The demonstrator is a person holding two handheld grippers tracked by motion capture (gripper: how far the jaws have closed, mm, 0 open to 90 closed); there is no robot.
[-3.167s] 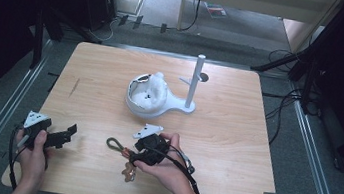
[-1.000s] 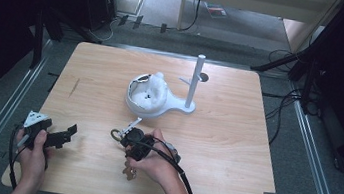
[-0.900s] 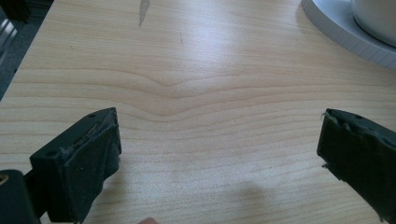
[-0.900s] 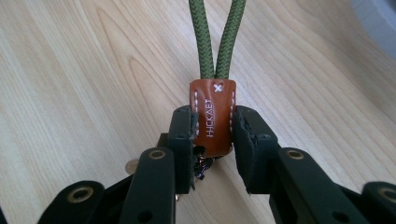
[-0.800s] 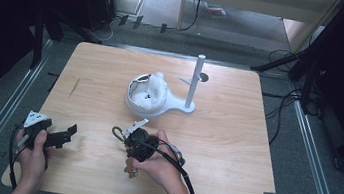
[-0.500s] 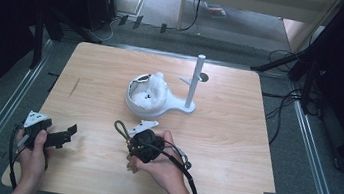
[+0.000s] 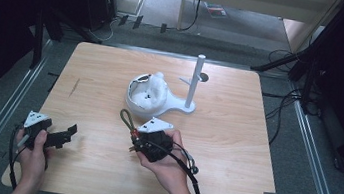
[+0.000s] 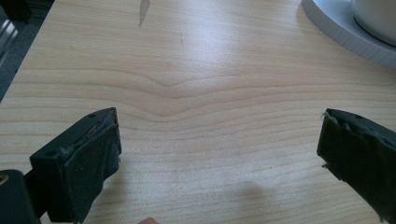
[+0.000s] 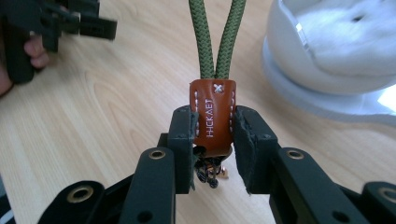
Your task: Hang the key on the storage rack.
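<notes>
Right gripper [image 9: 212, 128] clamped on the brown stitched leather tab [image 9: 212, 119] of an olive green cord loop [image 7: 127, 118], lifted just off the light wooden table [image 7: 235, 135]. Loop sticking straight out past the jaws, long axis aimed up-left on the table, passing just left of the white plastic stand with the upright post [image 7: 194, 82]. Post sitting up and to the right of the loop, so probably needs a swing right before hooking. Left gripper [image 8: 219, 149] parked wide open near the table's front left corner, holding nothing, well apart from the stand
</notes>
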